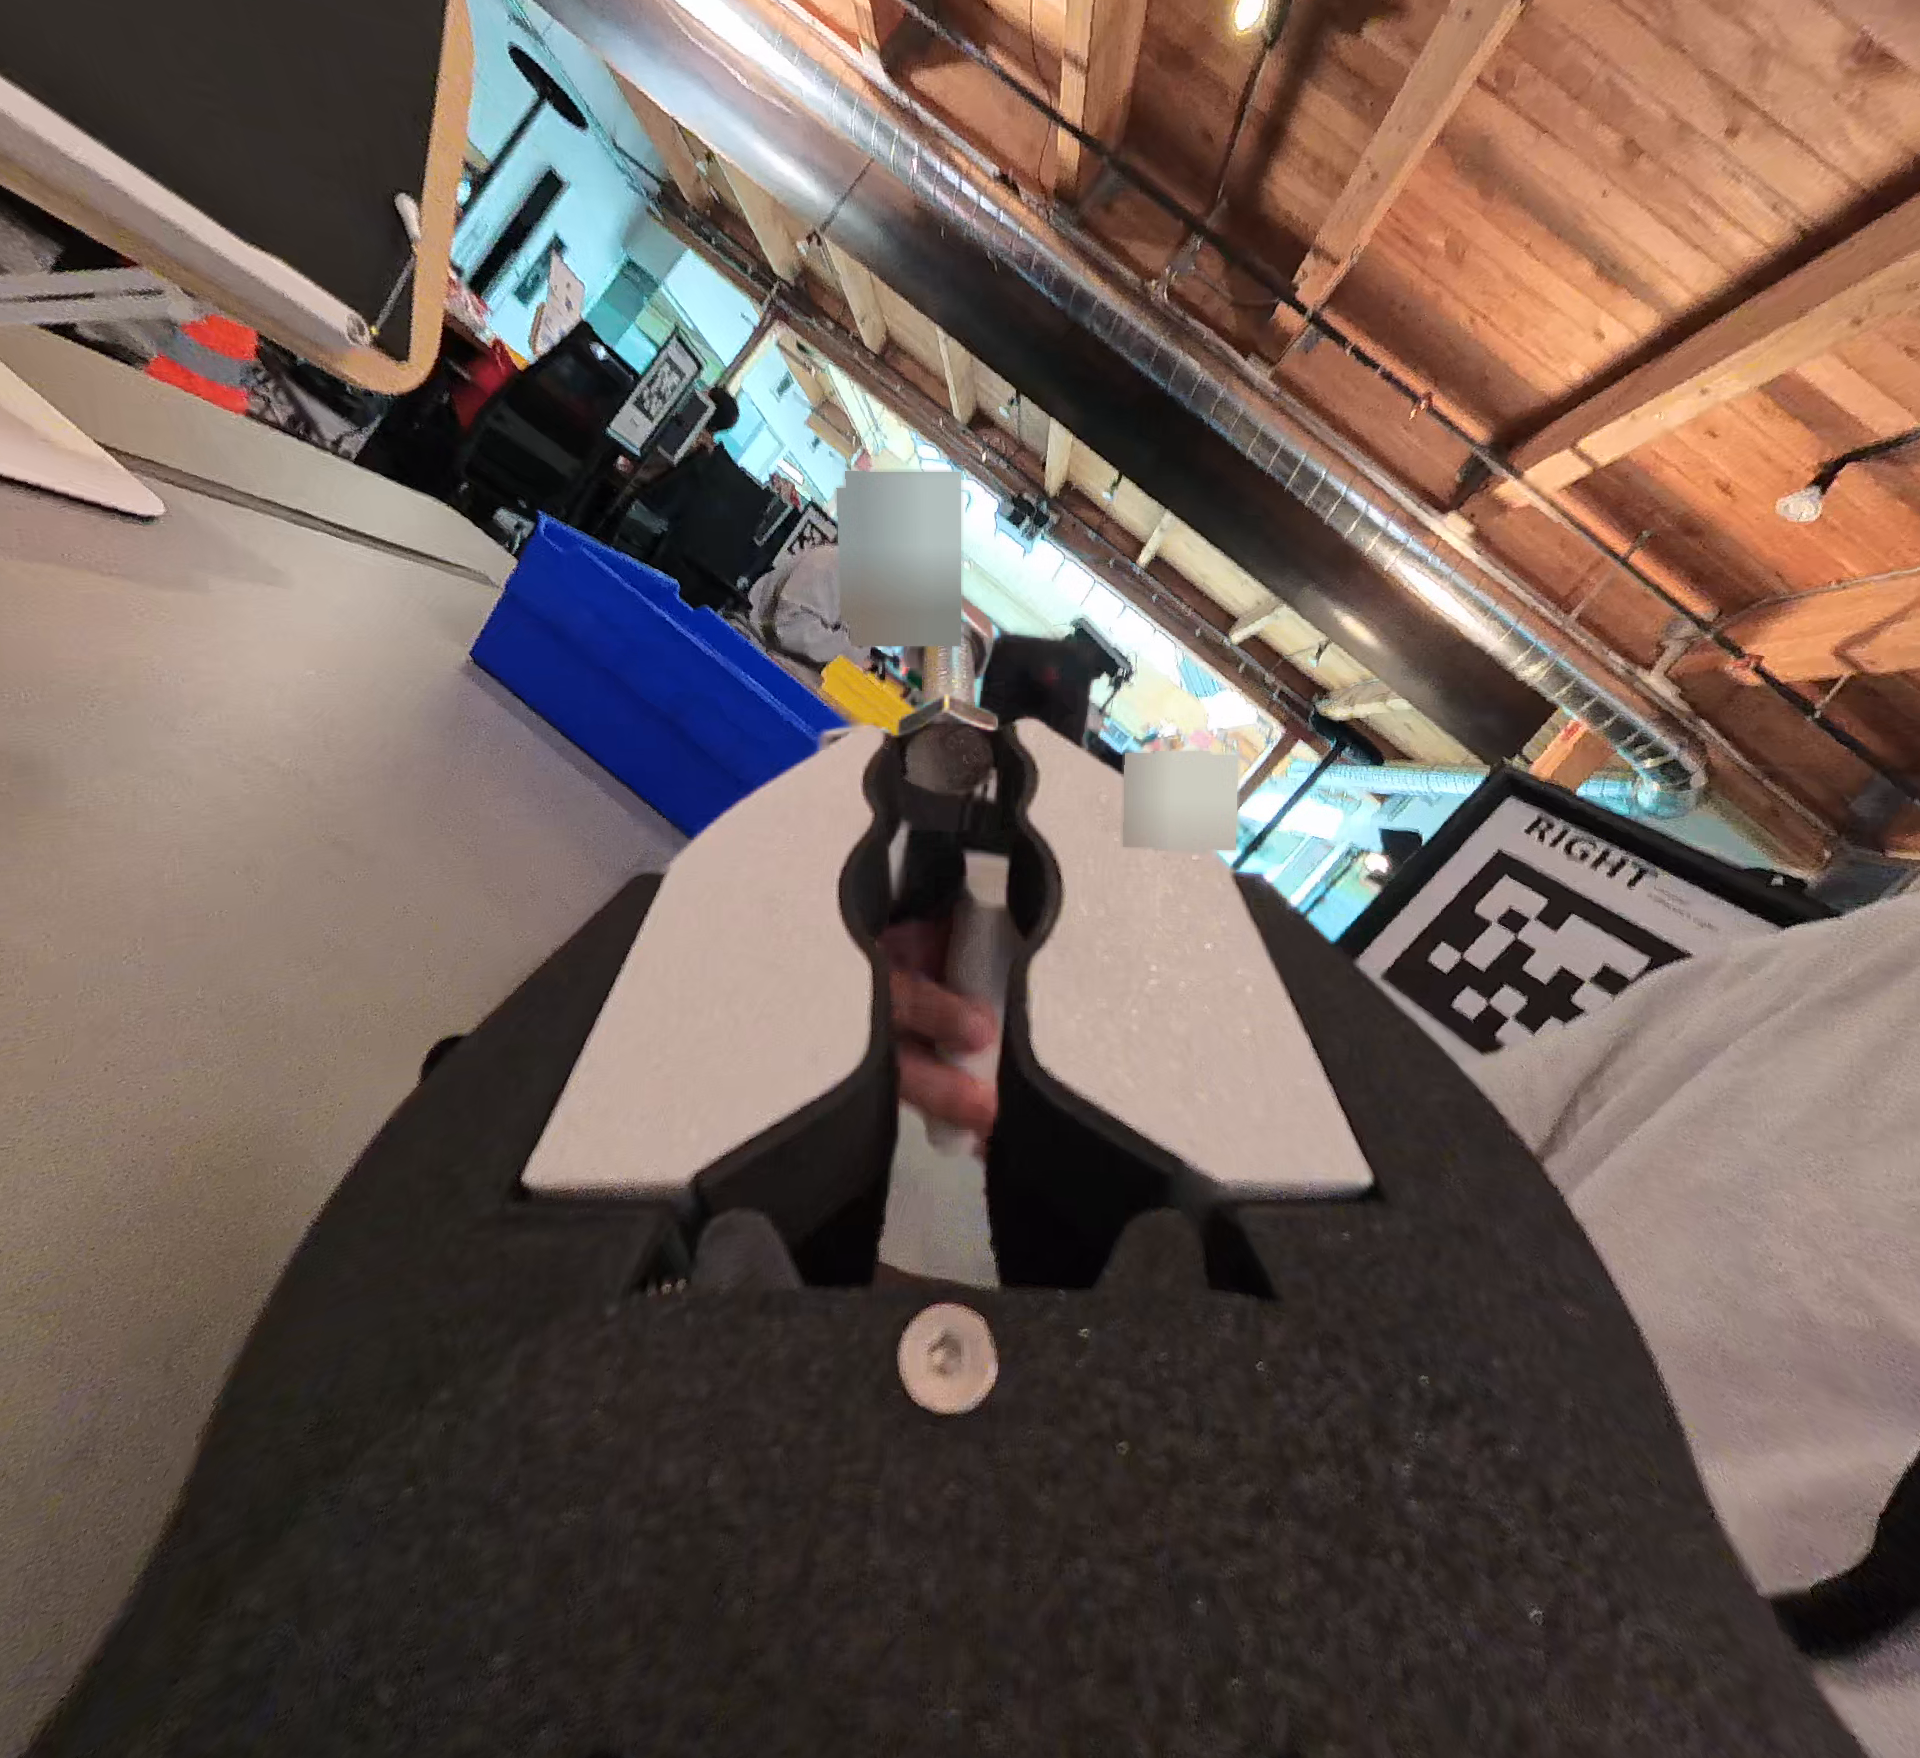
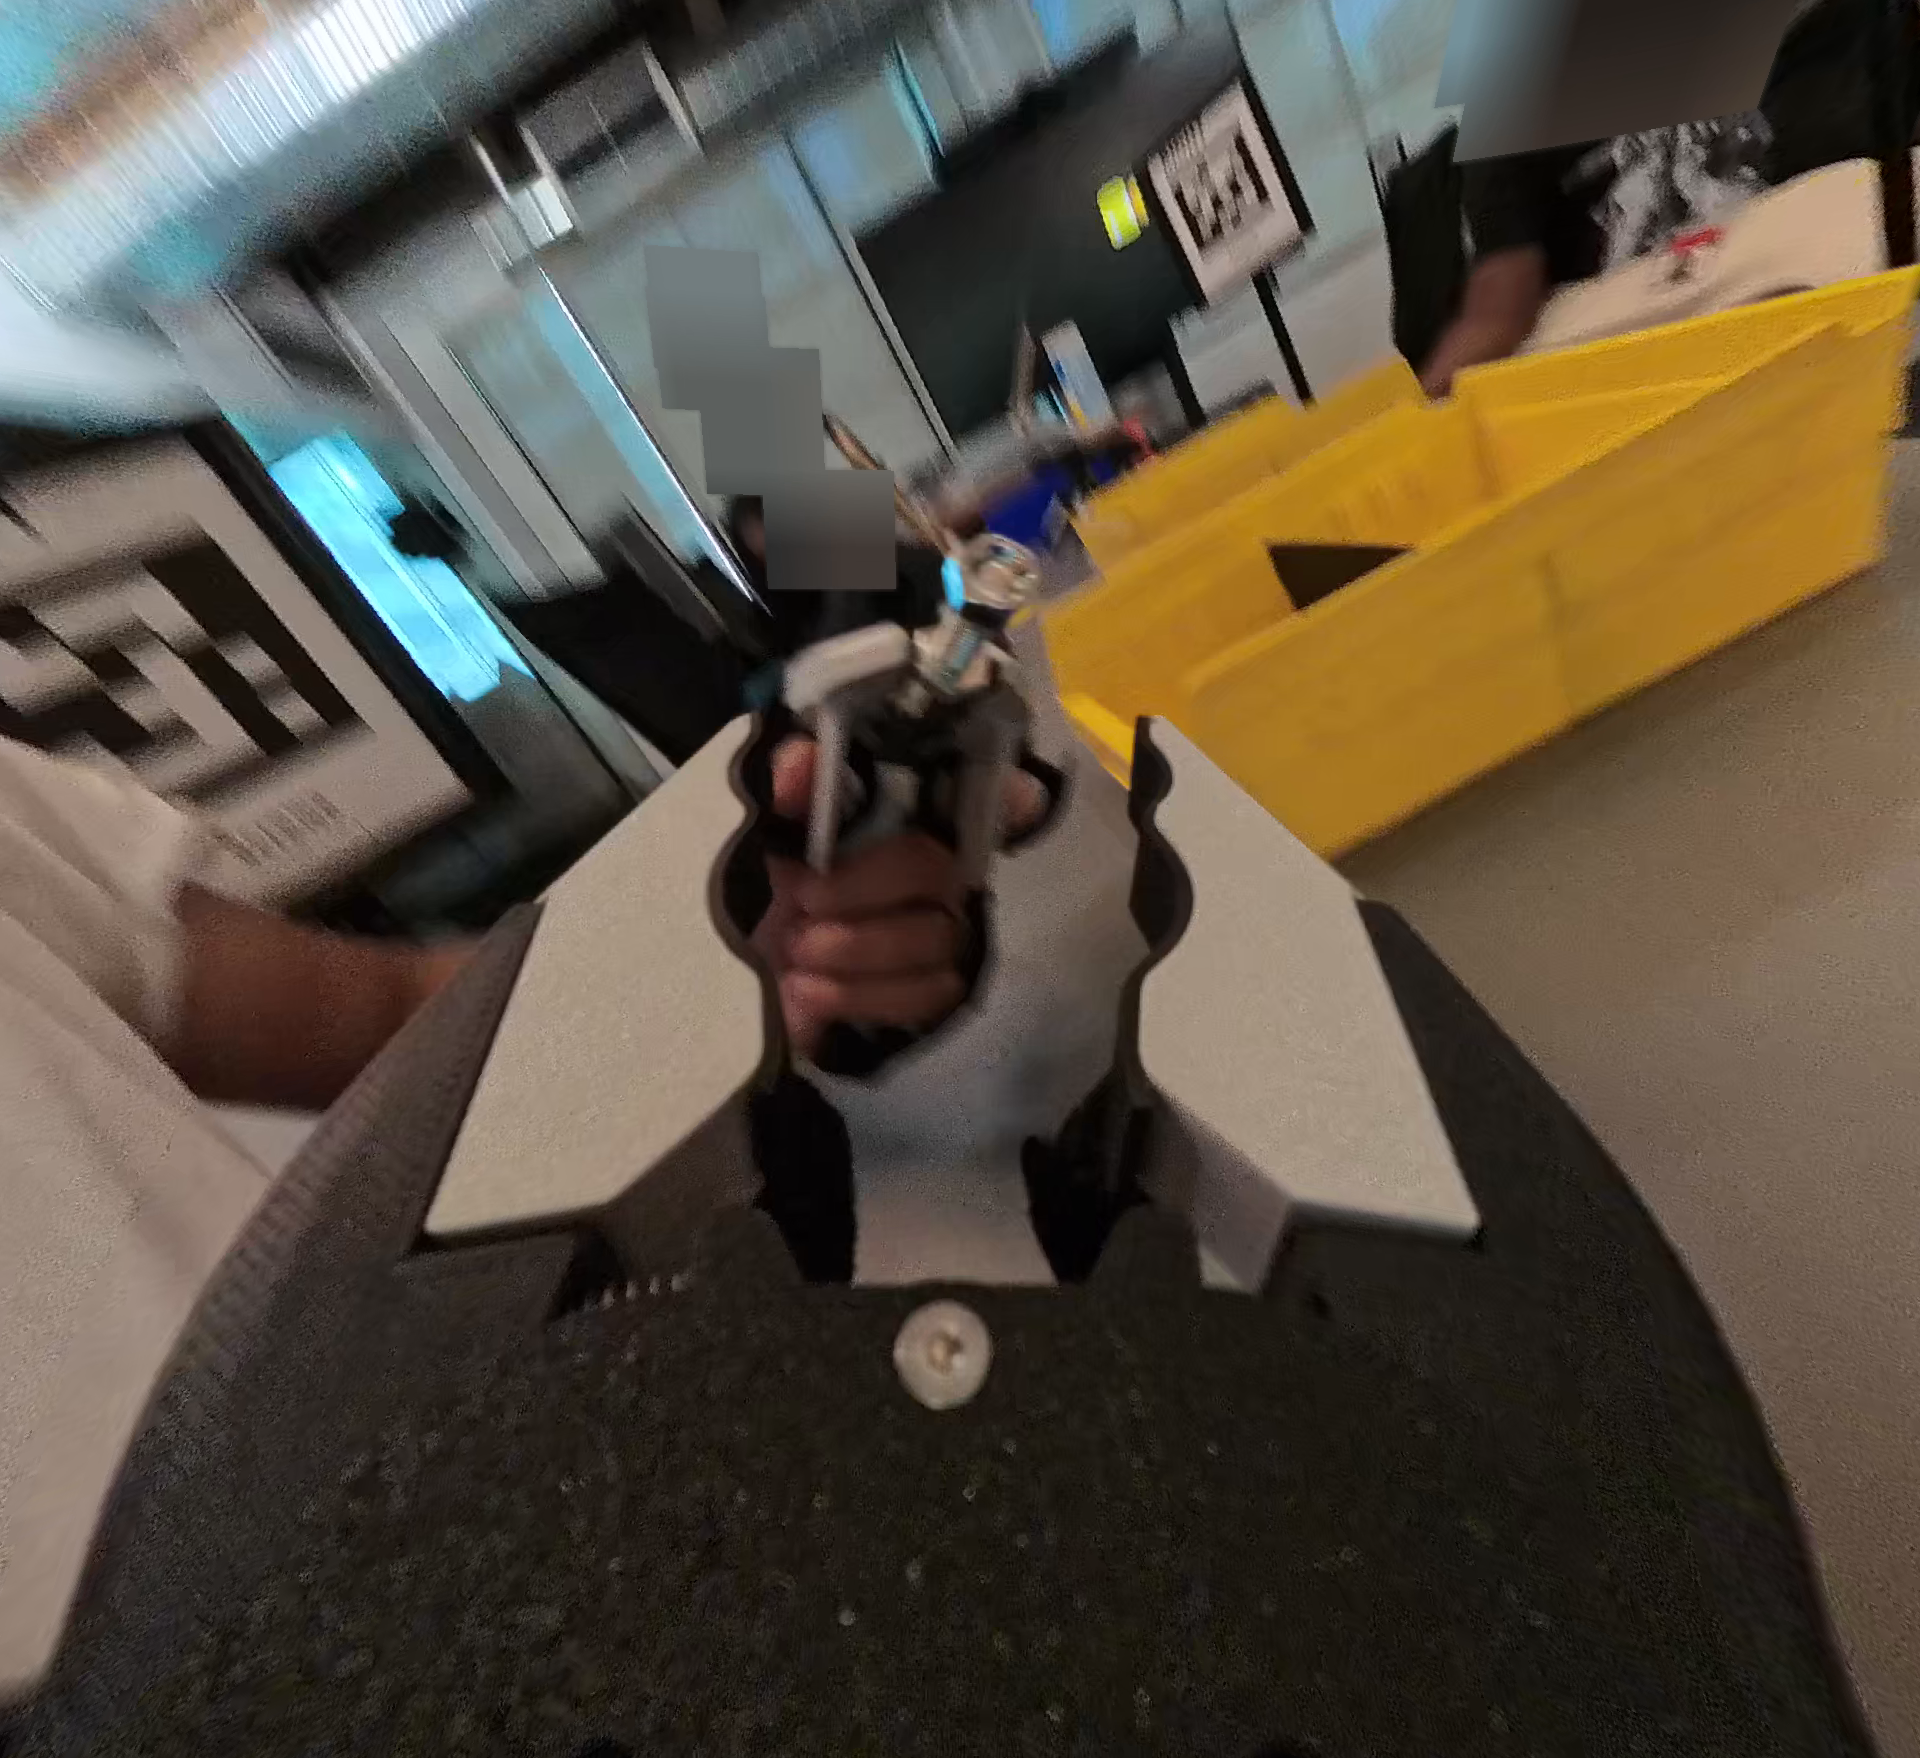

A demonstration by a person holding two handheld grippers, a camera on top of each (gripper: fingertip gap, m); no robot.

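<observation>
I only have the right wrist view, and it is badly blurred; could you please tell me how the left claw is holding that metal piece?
Observer: The left claw is shut on the hex head of a bolt, with the threaded end pointing away from it.
Operator: Thank you. Is the yellow bin the only bin on the table?
Observer: No, a blue bin also sits on it, to the left of the claw in the left wrist view.
Operator: Is anything else lying there?
Observer: A pale flat board lies at the far left of that view.
</observation>
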